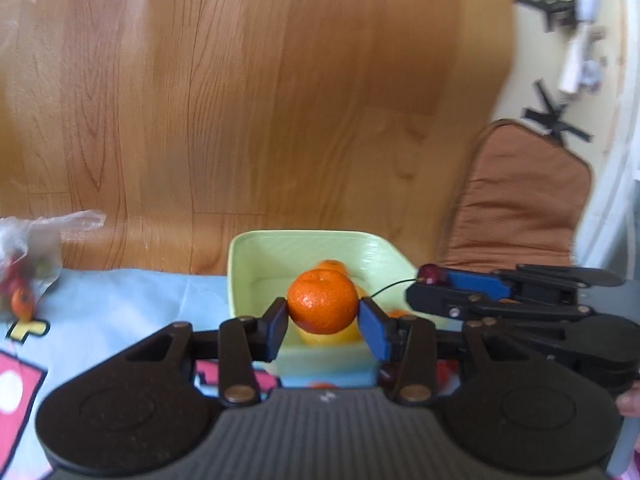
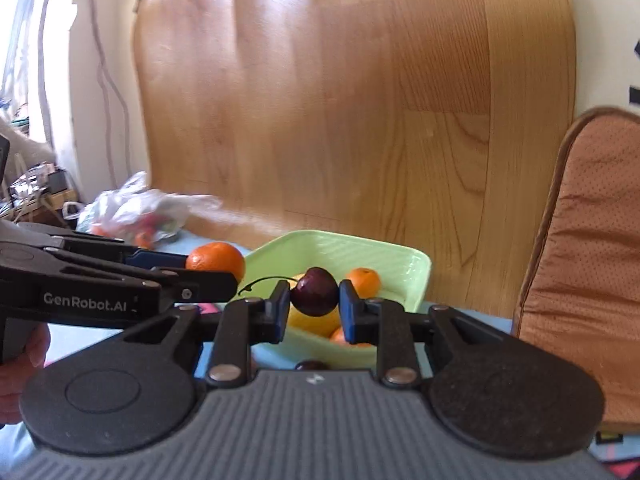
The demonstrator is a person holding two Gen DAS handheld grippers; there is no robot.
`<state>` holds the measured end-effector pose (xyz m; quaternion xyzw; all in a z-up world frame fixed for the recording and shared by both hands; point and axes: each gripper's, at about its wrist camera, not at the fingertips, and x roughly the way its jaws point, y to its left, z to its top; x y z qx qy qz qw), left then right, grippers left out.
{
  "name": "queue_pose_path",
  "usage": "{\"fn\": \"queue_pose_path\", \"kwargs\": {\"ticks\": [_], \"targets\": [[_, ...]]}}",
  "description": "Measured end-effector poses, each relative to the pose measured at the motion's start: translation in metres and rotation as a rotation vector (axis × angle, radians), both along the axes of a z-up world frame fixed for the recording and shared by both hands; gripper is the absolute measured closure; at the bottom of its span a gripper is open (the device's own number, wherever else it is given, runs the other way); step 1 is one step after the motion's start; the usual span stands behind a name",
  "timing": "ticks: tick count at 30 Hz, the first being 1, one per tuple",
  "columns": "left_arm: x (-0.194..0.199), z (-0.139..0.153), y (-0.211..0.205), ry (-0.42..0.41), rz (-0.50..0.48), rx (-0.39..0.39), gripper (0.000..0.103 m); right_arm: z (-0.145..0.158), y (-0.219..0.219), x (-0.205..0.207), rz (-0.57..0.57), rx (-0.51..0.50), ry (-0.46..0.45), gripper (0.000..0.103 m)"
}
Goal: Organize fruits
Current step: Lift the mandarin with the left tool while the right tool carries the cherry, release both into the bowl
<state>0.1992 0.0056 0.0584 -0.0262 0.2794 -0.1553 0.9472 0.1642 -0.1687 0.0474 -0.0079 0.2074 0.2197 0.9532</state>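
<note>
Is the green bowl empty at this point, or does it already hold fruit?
Not empty. The pale green square bowl already holds a small orange mandarin and a yellow fruit, seen behind the right claw.

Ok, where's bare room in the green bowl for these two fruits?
The green bowl is bare along its far wall, behind the loose mandarin. The near half is crowded with a yellow fruit and more fruit under the tongs.

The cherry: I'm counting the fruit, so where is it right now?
The cherry is pinched in the right hand-held gripper, held above the green bowl. In the left wrist view it sits right of the tangerine.
</note>
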Motion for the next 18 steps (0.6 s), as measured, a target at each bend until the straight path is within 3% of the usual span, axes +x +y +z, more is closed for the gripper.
{"fn": "queue_pose_path", "kwargs": {"ticks": [6,7,9,10,15,18], "targets": [[0.04,-0.013,-0.001,0.05,0.036,0.018,0.062,-0.018,-0.018,0.051,-0.071,0.087,0.13,0.073],[0.042,-0.014,-0.002,0.055,0.04,0.025,0.058,-0.021,-0.019,0.055,-0.07,0.094,0.148,0.073],[0.04,-0.014,-0.002,0.05,0.042,0.03,0.055,-0.022,-0.02,0.058,-0.066,0.09,0.155,0.06],[0.036,-0.012,-0.001,0.042,0.036,0.025,0.055,-0.02,-0.021,0.056,-0.068,0.089,0.141,0.054],[-0.002,0.004,0.022,-0.01,0.043,-0.038,0.052,-0.005,-0.052,0.027,-0.081,0.122,0.07,0.055],[-0.037,0.005,0.039,-0.013,0.036,-0.085,0.052,-0.007,-0.072,0.013,-0.073,0.125,0.093,0.055]]}}
